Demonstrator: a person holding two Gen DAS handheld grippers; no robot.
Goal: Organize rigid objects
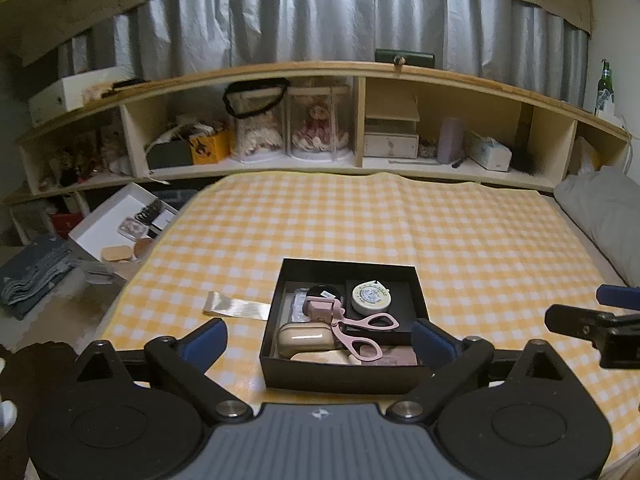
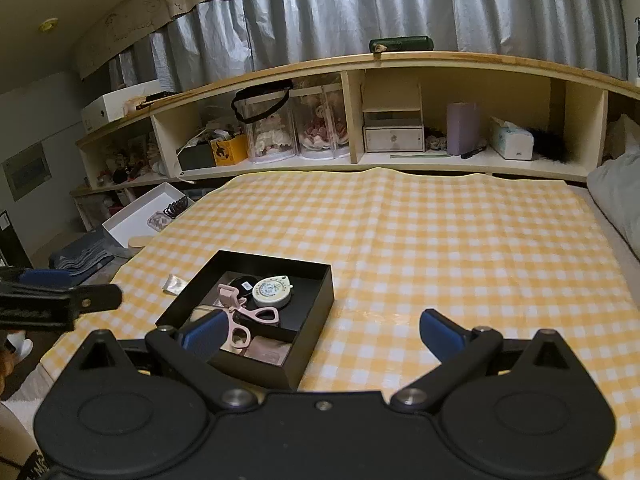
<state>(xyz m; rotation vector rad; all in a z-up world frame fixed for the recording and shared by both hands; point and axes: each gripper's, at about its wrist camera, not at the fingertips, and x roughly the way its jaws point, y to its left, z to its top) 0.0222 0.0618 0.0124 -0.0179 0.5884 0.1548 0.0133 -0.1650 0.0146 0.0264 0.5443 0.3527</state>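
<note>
Beyond the jaws, a yellow checked cloth (image 1: 400,220) covers the surface. A long wooden shelf unit (image 1: 360,76) stands behind it, backed by grey curtains (image 1: 320,12).

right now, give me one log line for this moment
left tongs: open, empty | right tongs: open, empty | black box: holds pink eyelash curler, round tape measure | foil strip: beside box, on cloth

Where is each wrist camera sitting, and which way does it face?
Left wrist: behind the open left hand-held gripper, facing the square black cardboard box; the right hand-held gripper's tip shows at right.
Right wrist: behind the open right hand-held gripper, right of the box; the left one shows.
Shared: box, pink plastic eyelash curler, checked yellow cloth.
</note>
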